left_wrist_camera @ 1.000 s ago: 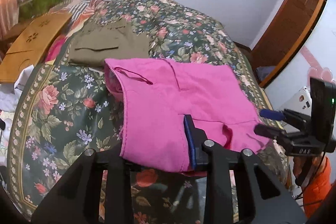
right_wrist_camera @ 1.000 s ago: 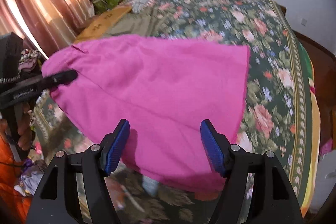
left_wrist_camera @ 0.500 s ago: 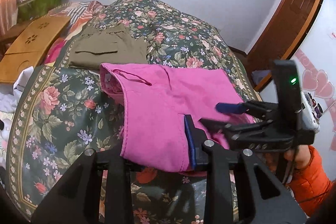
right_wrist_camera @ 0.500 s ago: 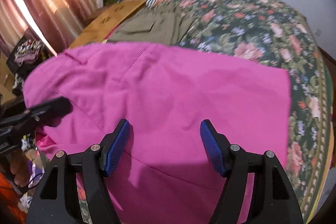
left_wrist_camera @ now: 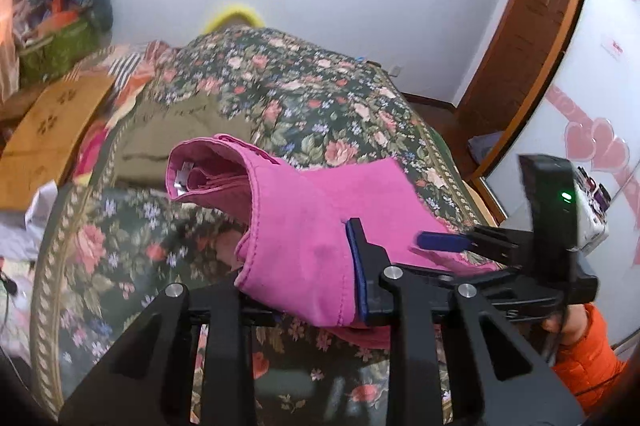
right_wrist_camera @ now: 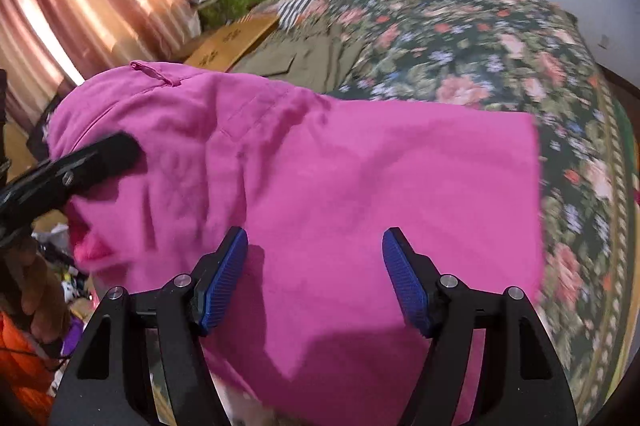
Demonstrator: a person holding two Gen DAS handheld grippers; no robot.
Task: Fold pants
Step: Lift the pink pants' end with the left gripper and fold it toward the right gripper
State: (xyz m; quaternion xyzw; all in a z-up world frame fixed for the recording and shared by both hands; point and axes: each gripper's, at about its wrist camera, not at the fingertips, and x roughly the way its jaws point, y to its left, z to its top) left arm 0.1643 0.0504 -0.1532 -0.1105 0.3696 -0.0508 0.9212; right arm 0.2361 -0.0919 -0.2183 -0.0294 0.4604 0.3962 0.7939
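Note:
The pink pants [left_wrist_camera: 304, 218] are folded into a thick bundle and held up over the near end of the floral bed [left_wrist_camera: 304, 94]. My left gripper [left_wrist_camera: 296, 290] is shut on the near edge of the bundle; its left finger is hidden behind the cloth. In the right wrist view the pink pants [right_wrist_camera: 340, 178] fill the middle. My right gripper [right_wrist_camera: 316, 278] is open, its blue pads spread over the cloth without pinching it. The right gripper also shows in the left wrist view [left_wrist_camera: 480, 246], beside the pants' right edge.
Olive-green folded pants [left_wrist_camera: 172, 134] lie farther back on the bed. A wooden board [left_wrist_camera: 52, 122] and a pile of clothes [left_wrist_camera: 60, 22] sit at the left. A wooden door [left_wrist_camera: 532, 26] is at the right. Curtains [right_wrist_camera: 72, 10] hang at the left in the right wrist view.
The left gripper has lifted the pink bundle off the bed, so its waistband end now hangs open. The right gripper has moved in close over the cloth, still open.

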